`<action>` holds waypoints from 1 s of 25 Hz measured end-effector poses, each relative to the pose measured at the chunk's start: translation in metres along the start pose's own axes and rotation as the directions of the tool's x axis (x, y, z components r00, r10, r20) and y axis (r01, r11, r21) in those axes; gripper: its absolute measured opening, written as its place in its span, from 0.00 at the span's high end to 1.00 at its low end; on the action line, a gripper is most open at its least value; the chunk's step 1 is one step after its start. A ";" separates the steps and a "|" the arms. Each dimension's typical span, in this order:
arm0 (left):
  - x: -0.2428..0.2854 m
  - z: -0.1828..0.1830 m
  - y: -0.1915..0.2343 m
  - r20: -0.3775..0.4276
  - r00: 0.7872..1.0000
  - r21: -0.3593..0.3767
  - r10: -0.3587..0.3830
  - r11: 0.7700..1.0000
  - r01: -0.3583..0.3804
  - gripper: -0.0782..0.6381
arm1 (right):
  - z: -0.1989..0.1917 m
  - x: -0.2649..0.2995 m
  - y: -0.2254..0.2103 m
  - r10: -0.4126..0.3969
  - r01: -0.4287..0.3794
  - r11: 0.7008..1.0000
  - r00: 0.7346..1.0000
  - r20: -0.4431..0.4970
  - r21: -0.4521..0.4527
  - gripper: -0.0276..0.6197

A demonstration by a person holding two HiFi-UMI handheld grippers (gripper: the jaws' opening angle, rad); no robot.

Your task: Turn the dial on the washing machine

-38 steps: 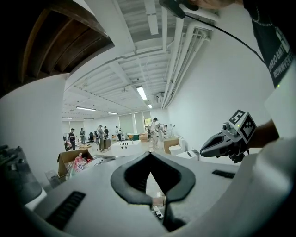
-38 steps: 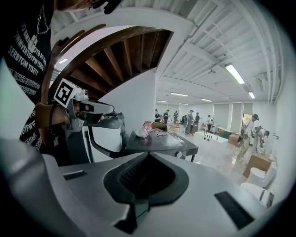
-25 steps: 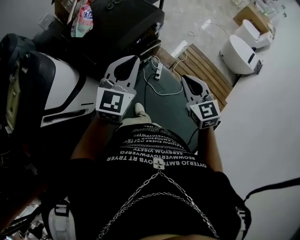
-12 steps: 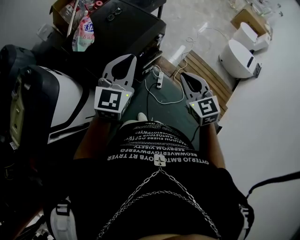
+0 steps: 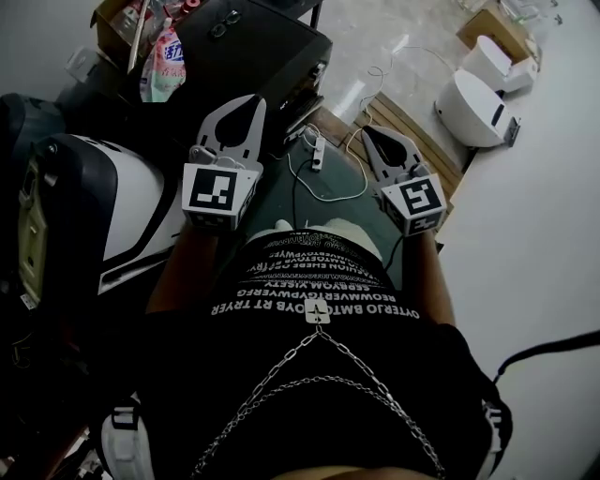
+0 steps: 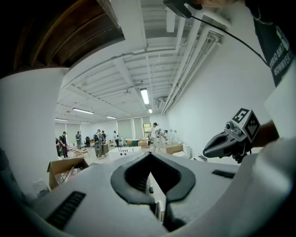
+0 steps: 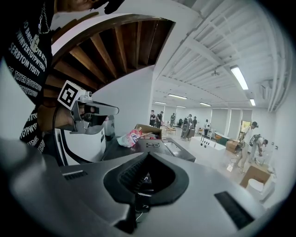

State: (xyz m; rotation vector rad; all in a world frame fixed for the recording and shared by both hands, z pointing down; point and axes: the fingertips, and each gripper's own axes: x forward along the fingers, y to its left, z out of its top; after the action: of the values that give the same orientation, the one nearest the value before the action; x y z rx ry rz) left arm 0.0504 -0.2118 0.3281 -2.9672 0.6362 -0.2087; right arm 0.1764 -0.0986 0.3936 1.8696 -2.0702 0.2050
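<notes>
Washing machine (image 5: 131, 202) stands by left tongs (image 5: 253, 100) and right tongs (image 5: 369, 132), both pressed together, power strip (image 5: 317, 153) between.

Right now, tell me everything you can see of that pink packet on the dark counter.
The pink packet is a soft, crinkled plastic pouch, pink and white with blue print too small to read. It lies slumped at the end of the dark counter nearest the white machine, and seems to lean against the open cardboard box behind it. Whether it is sealed or opened cannot be told.
</notes>
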 end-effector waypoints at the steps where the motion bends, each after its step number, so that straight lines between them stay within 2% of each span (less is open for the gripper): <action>1: 0.000 -0.003 0.001 -0.007 1.000 -0.003 0.002 1.000 -0.002 0.88 | -0.005 0.001 -0.001 -0.004 0.004 1.000 1.000 -0.009 0.008 0.96; 6: 0.009 -0.020 0.003 -0.060 0.998 -0.042 0.008 0.999 -0.011 0.88 | -0.012 0.009 -0.017 -0.028 0.028 0.999 1.000 -0.006 0.031 0.96; 10: 0.023 -0.024 0.012 -0.073 0.996 -0.038 0.053 0.998 -0.056 0.88 | -0.011 0.034 -0.025 0.046 -0.047 0.998 0.999 0.017 0.049 0.96; 15: 0.045 -0.028 0.033 -0.108 0.989 -0.036 0.104 0.993 -0.108 0.88 | -0.005 0.080 -0.043 0.123 -0.124 0.992 0.992 0.029 0.016 0.96; 22: 0.091 -0.027 0.063 -0.128 0.979 -0.031 0.162 0.985 -0.167 0.88 | -0.012 0.134 -0.082 0.186 -0.186 0.982 0.983 -0.007 0.024 0.95; 25: 0.105 -0.032 0.071 -0.137 0.975 -0.035 0.175 0.983 -0.182 0.88 | -0.021 0.156 -0.095 0.196 -0.195 0.980 0.980 -0.038 0.032 0.90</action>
State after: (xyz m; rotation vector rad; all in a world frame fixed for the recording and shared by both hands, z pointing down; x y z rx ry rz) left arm 0.1116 -0.3219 0.3623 -2.9361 0.9316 -0.3847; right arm 0.2618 -0.2490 0.4556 1.6614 -2.2331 0.3197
